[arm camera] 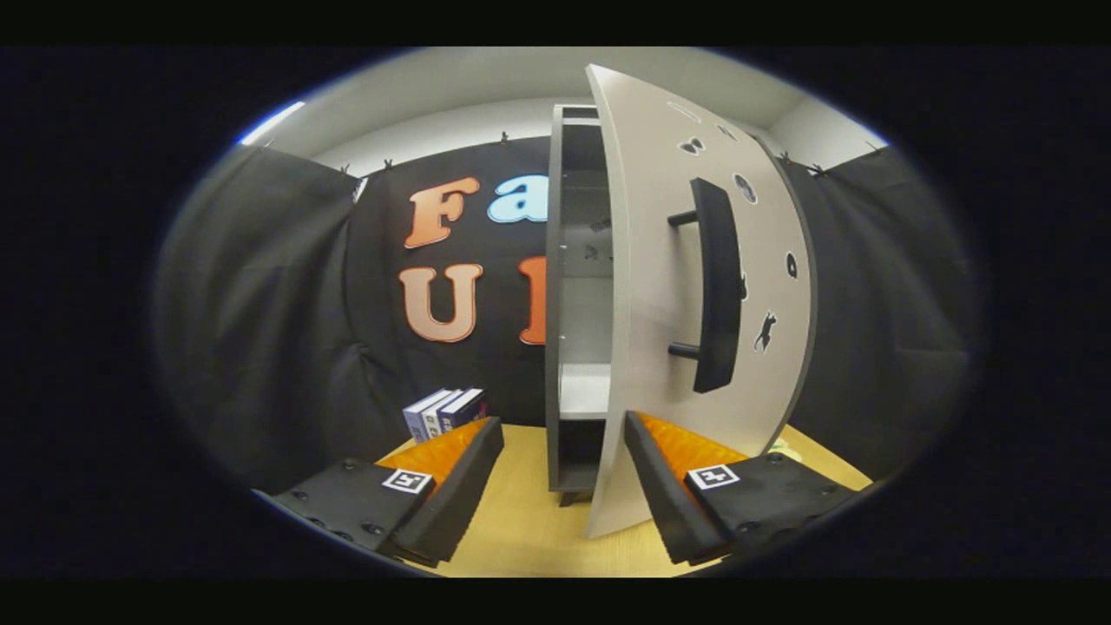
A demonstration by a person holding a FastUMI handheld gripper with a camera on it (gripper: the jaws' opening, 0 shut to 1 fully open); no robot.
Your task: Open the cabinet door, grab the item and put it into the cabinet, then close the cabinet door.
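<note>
With door swung wide and gripper empty, fingers spread apart, best to turn toward the books standing at the desk's far edge beside the cabinet, straddle one squarely, then close evenly.

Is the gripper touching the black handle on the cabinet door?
Apart. In the gripper view, the gripper is open and empty, its fingers low over the table, while the handle sits higher up on the swung-open cabinet door, with bare door showing in between.
</note>
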